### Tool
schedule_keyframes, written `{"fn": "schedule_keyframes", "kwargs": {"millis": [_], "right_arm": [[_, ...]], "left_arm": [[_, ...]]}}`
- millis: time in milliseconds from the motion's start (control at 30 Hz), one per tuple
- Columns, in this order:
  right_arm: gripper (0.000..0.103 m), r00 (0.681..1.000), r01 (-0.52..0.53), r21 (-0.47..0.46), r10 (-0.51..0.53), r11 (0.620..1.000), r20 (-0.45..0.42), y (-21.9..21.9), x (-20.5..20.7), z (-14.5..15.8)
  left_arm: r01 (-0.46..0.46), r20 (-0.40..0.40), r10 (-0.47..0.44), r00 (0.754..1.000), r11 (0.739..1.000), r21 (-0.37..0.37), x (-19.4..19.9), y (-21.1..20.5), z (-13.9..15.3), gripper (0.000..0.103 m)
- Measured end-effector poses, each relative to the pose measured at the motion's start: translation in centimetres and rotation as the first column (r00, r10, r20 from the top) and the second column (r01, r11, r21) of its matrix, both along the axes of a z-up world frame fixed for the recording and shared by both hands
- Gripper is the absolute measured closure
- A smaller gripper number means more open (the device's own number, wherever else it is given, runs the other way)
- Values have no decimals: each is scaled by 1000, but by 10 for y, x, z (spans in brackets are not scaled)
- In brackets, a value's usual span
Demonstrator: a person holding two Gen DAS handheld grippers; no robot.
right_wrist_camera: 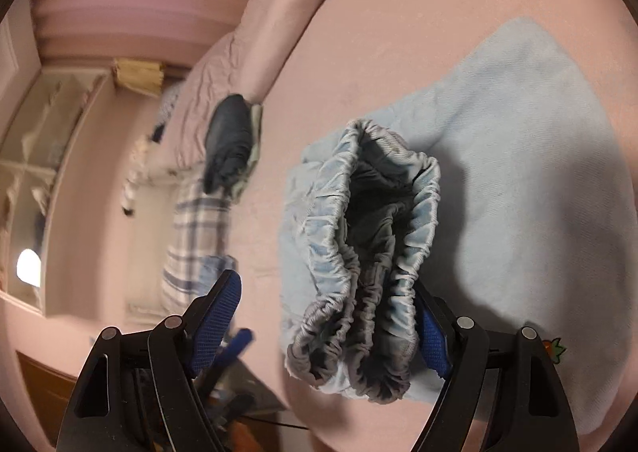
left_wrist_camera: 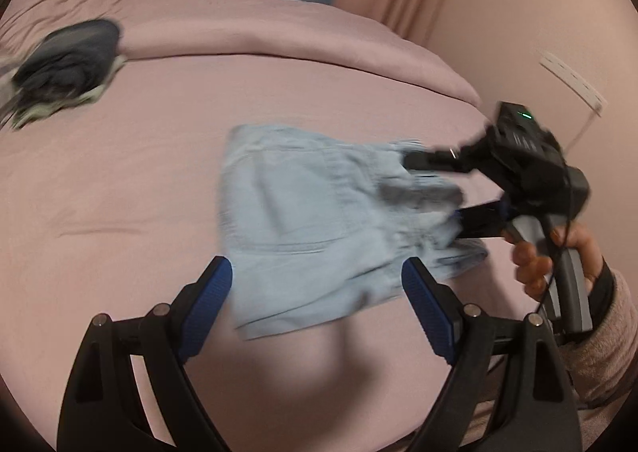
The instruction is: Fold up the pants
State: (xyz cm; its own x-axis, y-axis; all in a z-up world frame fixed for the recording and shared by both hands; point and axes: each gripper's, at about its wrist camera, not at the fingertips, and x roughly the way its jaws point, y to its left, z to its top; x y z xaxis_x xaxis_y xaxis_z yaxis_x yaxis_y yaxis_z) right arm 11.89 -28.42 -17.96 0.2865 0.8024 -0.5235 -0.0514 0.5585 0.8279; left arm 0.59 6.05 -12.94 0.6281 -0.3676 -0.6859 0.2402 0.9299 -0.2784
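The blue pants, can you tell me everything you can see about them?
The blue pants are pale blue, soft-looking cloth with a stitched pocket, folded small and lying on the pink bed sheet. Their gathered elastic waistband gapes open, darker inside. The right gripper straddles the waistband with open jaws; the left gripper hovers open at the near edge.

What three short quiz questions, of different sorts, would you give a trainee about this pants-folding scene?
1. True or false: the left gripper is clamped on the pants.
2. Which part of the pants lies between the fingers of the right gripper? A: a leg hem. B: the elastic waistband. C: a belt.
3. Fill in: the dark clothes lie on a ___ bed sheet.

Key: 1 false, its jaws stand open; 2 B; 3 pink.
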Motion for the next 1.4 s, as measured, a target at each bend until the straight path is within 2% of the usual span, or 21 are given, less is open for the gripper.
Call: {"fn": "schedule_keyframes", "kwargs": {"millis": [33,67,100,167,267,400,500,600,733,833,900,933,1000,1100,1167,1233,1333,1400], "right_arm": [[40,1000,-13,-53,14,999,21,4,1,2],[57,999,-18,-84,22,996,38,5,1,3],[64,998,-21,-104,27,994,53,5,1,4],[69,995,-24,-151,38,988,92,4,0,7],[72,986,-27,-162,52,986,157,-2,-6,16],[73,968,19,-131,14,991,249,-27,-8,41],[73,966,63,-147,-23,987,257,-54,-7,50],[73,969,93,-144,-57,985,239,-72,-8,43],[73,986,109,-152,-87,982,145,-88,-7,12],[72,990,122,-202,-104,972,96,-92,-3,-9],[72,990,134,-168,-125,977,66,-97,-2,-19],[72,990,134,-153,-125,979,64,-99,-3,-19],[63,991,128,-175,-118,976,69,-99,-4,-13],[47,985,148,-283,-115,947,131,-101,-11,6],[37,970,206,-393,-133,896,205,-104,-20,24],[37,949,245,-444,-119,862,291,-104,-28,41],[37,919,222,-440,-36,870,393,-90,-36,63],[57,898,191,-433,22,881,439,-78,-38,70]], "left_arm": [[-25,-10,24,1000,1000,-7,-2,7,-2,16],[-48,-22,48,999,999,-18,-3,13,-5,16],[-73,-33,72,997,997,-30,-3,19,-7,16],[-110,-48,107,993,993,-48,-4,28,-9,16],[-138,-58,135,989,989,-60,-6,36,-10,16],[-142,-65,138,988,989,-50,-5,36,-11,16],[-141,-70,137,988,989,-46,-3,33,-13,16],[-131,-78,127,989,990,-52,0,27,-14,16],[-102,-89,99,991,994,-26,11,16,-14,16],[-86,-100,84,991,996,-11,22,8,-13,16],[-74,-104,73,992,997,-3,31,1,-12,16],[-71,-109,70,992,998,2,35,-1,-12,16],[-59,-113,61,992,998,19,45,-7,-10,16],[-42,-91,45,995,998,41,60,-16,-2,16],[-31,-75,33,997,999,33,72,-20,3,17],[-18,-69,20,997,1000,22,84,-26,7,19],[14,-81,-13,997,1000,18,112,-40,9,33],[18,-103,-16,995,1000,17,129,-47,5,42]]}}
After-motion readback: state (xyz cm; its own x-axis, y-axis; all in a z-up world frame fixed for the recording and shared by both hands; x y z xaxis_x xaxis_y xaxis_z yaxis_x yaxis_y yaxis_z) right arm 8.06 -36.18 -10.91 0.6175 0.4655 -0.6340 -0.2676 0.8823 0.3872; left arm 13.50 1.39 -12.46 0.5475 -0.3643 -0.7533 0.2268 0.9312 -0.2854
